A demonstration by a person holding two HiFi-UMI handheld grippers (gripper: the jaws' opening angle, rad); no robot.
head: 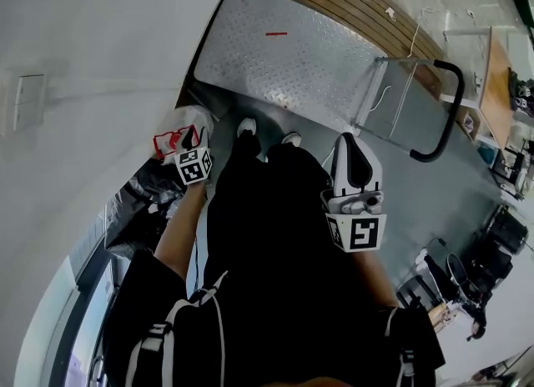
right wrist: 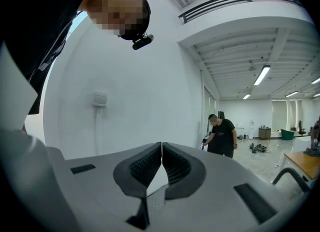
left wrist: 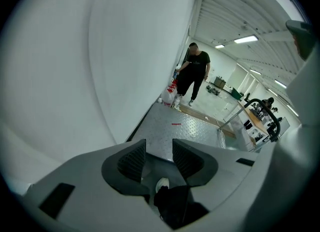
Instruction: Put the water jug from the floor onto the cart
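Observation:
A clear water jug [head: 185, 129] with a red label stands on the floor by the wall, at the near left corner of the cart [head: 284, 56]. My left gripper [head: 188, 150] points steeply down right beside it, and its fingertips are hidden in the head view. In the left gripper view the left gripper [left wrist: 159, 158] is open; only the cart's plate [left wrist: 185, 126] and my shoe show between the pads. My right gripper [head: 350, 142] is held near level over my legs. In its own view the right gripper [right wrist: 162, 148] is shut on nothing.
The cart's black handle [head: 442, 110] rises at its right end. Another person [left wrist: 196, 73] stands past the cart's far end beside a red-labelled container [left wrist: 170, 96]. Dark bags [head: 150, 202] lie along the white wall at the left. A wooden table [head: 501, 68] is at the far right.

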